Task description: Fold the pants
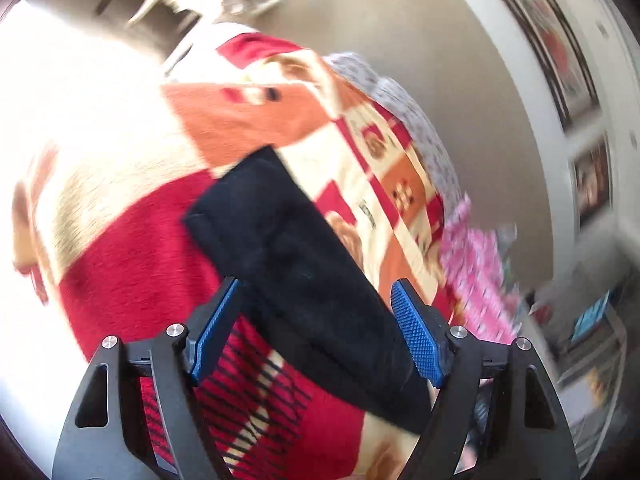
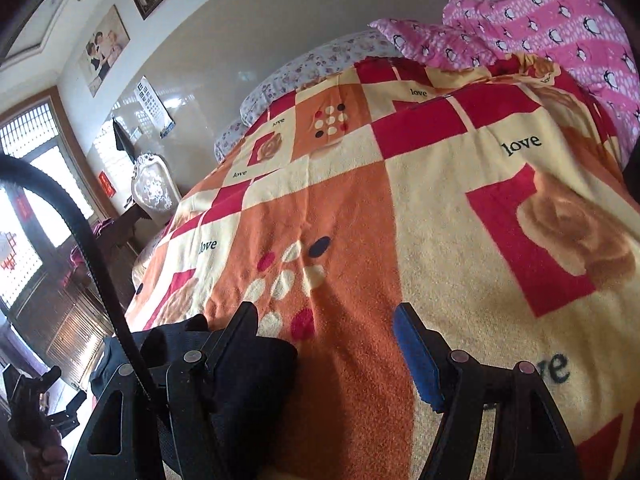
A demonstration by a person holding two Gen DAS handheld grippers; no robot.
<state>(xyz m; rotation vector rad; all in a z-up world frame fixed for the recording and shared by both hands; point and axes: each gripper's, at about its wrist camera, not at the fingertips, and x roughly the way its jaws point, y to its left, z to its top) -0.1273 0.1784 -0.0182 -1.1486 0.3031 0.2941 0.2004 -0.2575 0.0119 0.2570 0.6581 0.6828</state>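
My left gripper hangs over the bed, its blue ribbed pads spread wide and released, nothing pinched. Between them, lower down on the patchwork fleece blanket of red, orange and cream squares, lie the dark navy pants, one long folded strip running diagonally away from me, its squared end pointing up the bed. The left view is smeared with blur, so fine detail is lost.

On the other side, my right gripper is low above the same blanket, fingers parted and clutching nothing. A bunched dark end of the pants sits against the outside of my left-hand finger, not between the two. A black ribbed cable arcs across the left of that view. The pink penguin-print quilt is heaped at the far corner, beside the pale floral pillow.
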